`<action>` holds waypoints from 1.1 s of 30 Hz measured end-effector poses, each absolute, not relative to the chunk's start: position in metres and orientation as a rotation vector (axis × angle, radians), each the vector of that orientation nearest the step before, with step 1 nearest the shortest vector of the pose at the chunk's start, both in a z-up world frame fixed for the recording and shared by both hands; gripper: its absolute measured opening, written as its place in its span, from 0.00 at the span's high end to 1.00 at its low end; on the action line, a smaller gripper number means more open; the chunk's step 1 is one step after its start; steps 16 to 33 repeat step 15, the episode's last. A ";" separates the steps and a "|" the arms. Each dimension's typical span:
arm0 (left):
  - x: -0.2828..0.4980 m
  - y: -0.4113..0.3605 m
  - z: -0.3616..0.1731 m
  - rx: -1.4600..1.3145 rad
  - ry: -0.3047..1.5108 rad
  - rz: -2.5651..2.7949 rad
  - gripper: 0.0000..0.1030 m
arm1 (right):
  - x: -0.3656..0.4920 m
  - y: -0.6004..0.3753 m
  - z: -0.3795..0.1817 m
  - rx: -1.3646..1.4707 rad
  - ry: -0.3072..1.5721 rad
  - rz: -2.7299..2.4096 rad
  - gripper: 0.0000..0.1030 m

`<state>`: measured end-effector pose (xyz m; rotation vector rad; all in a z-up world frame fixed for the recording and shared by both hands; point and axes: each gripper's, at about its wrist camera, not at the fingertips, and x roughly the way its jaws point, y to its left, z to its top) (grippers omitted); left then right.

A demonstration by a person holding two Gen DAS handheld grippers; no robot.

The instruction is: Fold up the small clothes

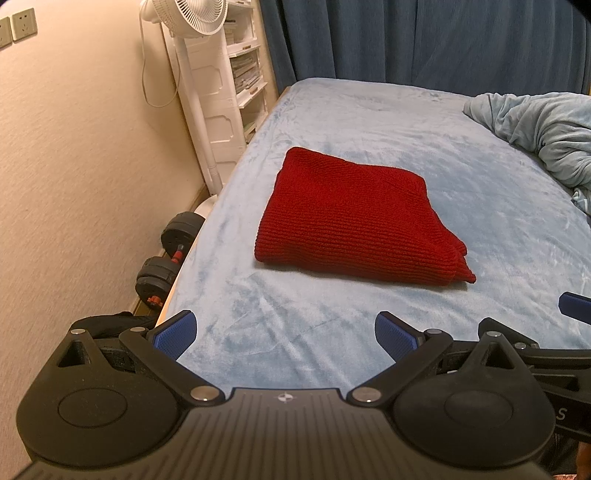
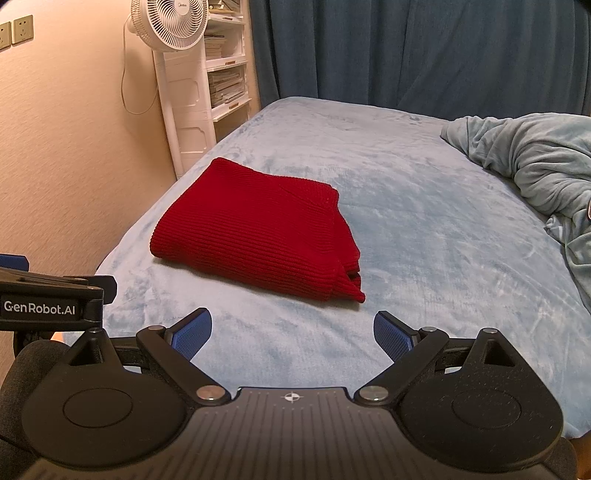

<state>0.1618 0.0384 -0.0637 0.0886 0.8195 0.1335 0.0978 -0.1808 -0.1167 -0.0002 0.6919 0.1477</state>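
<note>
Red knit garment (image 1: pixel 354 218) lies folded on bed (image 1: pixel 480 206), crumpled blanket (image 1: pixel 543 129) well apart

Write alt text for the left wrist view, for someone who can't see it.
A red knitted garment, folded into a rough rectangle, lies on a light blue bed. The left gripper hovers in front of it, jaws open and empty. A white fan and dumbbells stand by the wall at left.

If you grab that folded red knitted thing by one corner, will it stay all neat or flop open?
It would probably flop open: the folded red knitted garment is soft ribbed knit, and its layers lie loose at the near right corner. It looks thick, so perhaps a little heavy for its size. It likely won't slide easily on the fuzzy light blue bed cover.
</note>
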 end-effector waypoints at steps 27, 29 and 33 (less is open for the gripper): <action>0.160 0.048 -0.068 0.072 0.837 0.141 0.00 | 0.097 -0.180 -0.118 0.004 0.694 0.154 0.08; 0.160 0.048 -0.068 0.072 0.837 0.141 0.00 | 0.097 -0.180 -0.118 0.004 0.694 0.154 0.08; 0.160 0.048 -0.068 0.072 0.837 0.141 0.00 | 0.097 -0.180 -0.118 0.004 0.694 0.154 0.08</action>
